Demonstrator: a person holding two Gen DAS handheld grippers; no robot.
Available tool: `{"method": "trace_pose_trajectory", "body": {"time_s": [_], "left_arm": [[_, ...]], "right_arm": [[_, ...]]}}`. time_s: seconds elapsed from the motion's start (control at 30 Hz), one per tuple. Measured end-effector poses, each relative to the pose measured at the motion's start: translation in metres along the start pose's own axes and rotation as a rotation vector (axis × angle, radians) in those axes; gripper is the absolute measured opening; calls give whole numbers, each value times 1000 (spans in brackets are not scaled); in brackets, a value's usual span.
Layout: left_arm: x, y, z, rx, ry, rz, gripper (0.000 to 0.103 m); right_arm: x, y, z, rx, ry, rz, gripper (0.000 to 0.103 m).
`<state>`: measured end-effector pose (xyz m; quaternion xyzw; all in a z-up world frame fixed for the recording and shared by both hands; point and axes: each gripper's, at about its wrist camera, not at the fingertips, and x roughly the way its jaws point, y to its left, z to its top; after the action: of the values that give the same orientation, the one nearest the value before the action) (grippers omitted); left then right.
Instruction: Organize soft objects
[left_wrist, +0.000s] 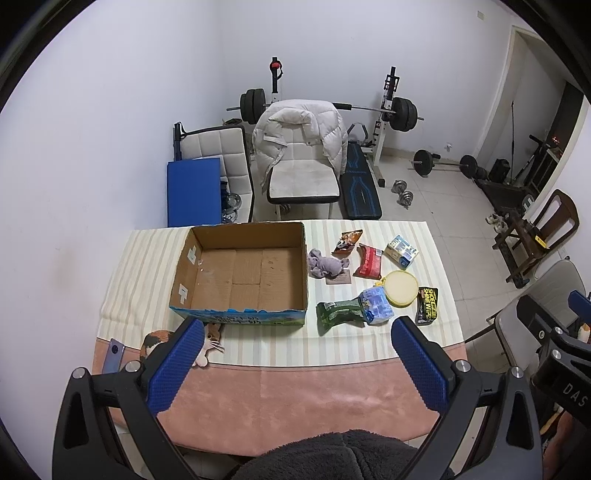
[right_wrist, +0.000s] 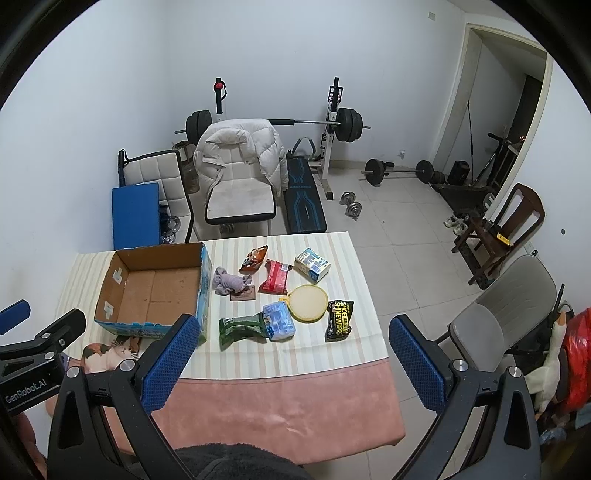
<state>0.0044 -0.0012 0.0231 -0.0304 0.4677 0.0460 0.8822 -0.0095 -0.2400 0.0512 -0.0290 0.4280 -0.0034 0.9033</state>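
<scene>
Both grippers held above the near edge of the table (left_wrist: 258, 398), which carries a pink-and-cream striped cloth. Left gripper (left_wrist: 295, 354): blue ribbed fingers spread wide, nothing between them. Right gripper (right_wrist: 291, 354): the same, fingers wide apart and holding nothing.

Open brown cardboard box with blue printed sides (left_wrist: 240, 273) sits left of centre on the table; its inside holds nothing.

Soft items lie to the right of the box. Crumpled lilac cloth (left_wrist: 327, 264) just beside the box's right wall, resting partly on a small brown card (left_wrist: 340, 277). Further right: orange snack packet (left_wrist: 347, 242), red foil packet (left_wrist: 369, 262), small white-and-blue carton (left_wrist: 402, 251). Nearer row: dark green pouch (left_wrist: 338, 312), touching a pale blue tissue pack (left_wrist: 376, 306); round yellow lidded container (left_wrist: 400, 288); black "Shoe Shine Wipes" sachet (left_wrist: 428, 304) at the far right.

Calico cat plush (right_wrist: 110, 354) lies at the box's near-left corner. A purple phone (left_wrist: 114, 354) lies left of it.
</scene>
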Motion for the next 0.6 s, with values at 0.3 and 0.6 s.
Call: {"method": "trace_pose_trajectory", "body": {"time_s": [0.3, 0.6], "left_arm": [[38, -16, 13, 11, 34, -19, 103], [176, -71, 40, 126, 209, -36, 103]], "right_arm": [[30, -27, -5, 66, 53, -7, 103], [179, -83, -7, 114, 283, 29, 103]]}}
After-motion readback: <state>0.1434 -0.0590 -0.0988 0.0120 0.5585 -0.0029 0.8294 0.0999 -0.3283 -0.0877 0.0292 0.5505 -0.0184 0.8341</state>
